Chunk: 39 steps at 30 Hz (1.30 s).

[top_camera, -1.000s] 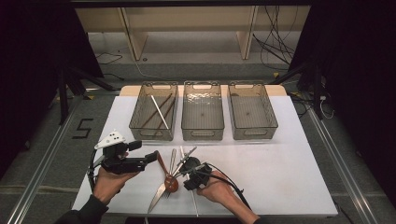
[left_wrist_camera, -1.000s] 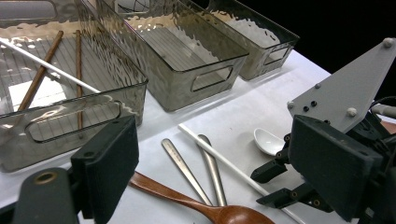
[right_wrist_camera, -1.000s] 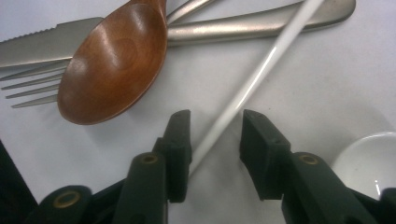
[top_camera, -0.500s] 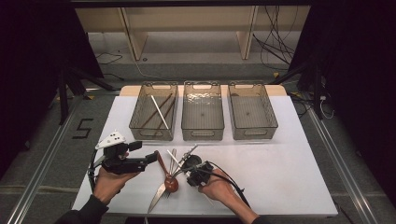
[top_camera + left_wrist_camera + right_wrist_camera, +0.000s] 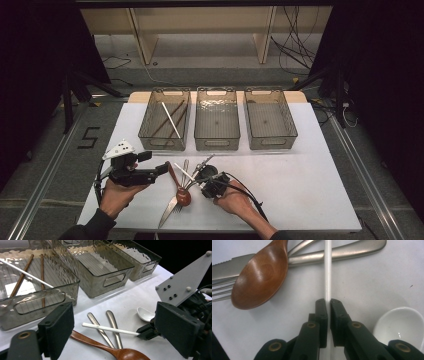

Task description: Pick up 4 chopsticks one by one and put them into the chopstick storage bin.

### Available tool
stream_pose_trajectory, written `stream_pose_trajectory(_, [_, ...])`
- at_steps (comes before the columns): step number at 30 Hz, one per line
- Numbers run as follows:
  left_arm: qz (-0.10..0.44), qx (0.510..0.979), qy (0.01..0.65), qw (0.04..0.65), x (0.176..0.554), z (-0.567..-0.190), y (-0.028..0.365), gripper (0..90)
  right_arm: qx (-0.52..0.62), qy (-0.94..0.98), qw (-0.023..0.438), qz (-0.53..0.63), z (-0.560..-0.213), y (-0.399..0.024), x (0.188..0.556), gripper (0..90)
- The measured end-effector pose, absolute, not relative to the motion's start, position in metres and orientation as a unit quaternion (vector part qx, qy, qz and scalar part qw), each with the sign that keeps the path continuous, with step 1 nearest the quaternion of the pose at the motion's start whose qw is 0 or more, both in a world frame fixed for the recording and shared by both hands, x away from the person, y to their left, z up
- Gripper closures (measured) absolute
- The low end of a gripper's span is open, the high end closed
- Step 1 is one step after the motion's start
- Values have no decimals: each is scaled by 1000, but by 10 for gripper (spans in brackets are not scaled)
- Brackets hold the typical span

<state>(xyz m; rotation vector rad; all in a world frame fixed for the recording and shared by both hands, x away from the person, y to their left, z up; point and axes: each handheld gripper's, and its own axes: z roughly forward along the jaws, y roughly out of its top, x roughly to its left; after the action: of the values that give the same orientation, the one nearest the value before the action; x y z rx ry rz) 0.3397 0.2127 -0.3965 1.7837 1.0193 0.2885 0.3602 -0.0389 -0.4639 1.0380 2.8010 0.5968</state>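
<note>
Cutlery sort, early stage: right gripper (image 5: pixel 328 305), jaws just closed, pinches white chopstick (image 5: pixel 327 270) low over the table pile (wooden spoon (image 5: pixel 259 275), fork, knife unsorted), left gripper (image 5: pixel 159 170) open, left bin (image 5: pixel 165 142) holding three chopsticks.

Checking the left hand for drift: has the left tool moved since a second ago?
No. In the high view the left tool sits at the same spot below the left bin, just left of the wooden spoon.
</note>
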Motion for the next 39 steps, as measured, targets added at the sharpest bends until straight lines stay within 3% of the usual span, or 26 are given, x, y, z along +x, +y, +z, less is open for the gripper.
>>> stream_pose_trajectory(18, [76, 731, 436, 520, 342, -400, 203, 156, 343, 891, 80, 286, -417, -64, 364, 859])
stream_pose_trajectory(39, [-7, 697, 475, 537, 370, -405, 171, 165, 328, 874, 100, 343, -395, -63, 356, 859])
